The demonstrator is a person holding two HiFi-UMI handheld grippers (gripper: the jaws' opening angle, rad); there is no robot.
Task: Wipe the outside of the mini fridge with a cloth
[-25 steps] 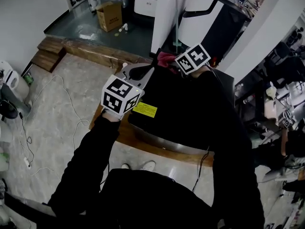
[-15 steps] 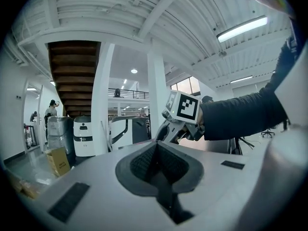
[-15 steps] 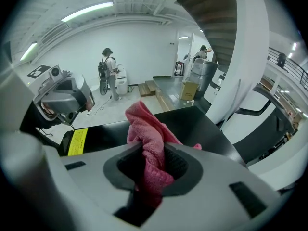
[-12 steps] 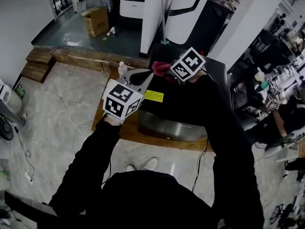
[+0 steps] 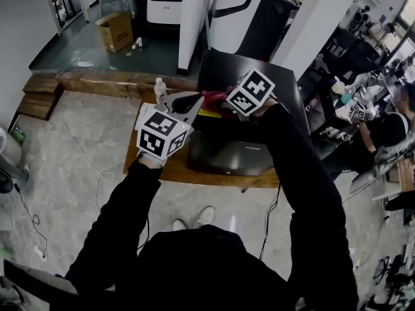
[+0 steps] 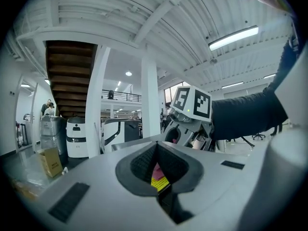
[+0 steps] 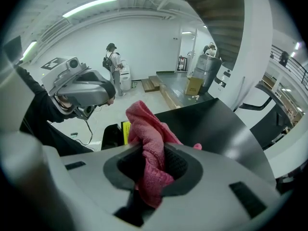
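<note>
- Your right tool (image 7: pixel 155 173) is clenched on the pink cloth (image 7: pixel 148 129), which bunches up out of the jaws.
- Your left tool (image 6: pixel 162 196) is closed on nothing. Past its jaws you see only the yellow label (image 6: pixel 158 182) and a scrap of pink.
- Over the last second the cloth has come from farther back on the mini fridge (image 5: pixel 256 67) toward you. It now sits just beside the label, at the near left of the top.
- The left tool has come along with it and hangs just left of the fridge, near the right tool.
- This looks like one stroke down the left of the top ending. The right of the top, the front and the sides likely still need wiping.
- The fridge is in the middle of the scene on a low wooden board (image 5: pixel 162 170) on the floor. It has a glossy black top and a dull grey front.
- A bottle (image 5: pixel 159 89) stands at the board's far left.
</note>
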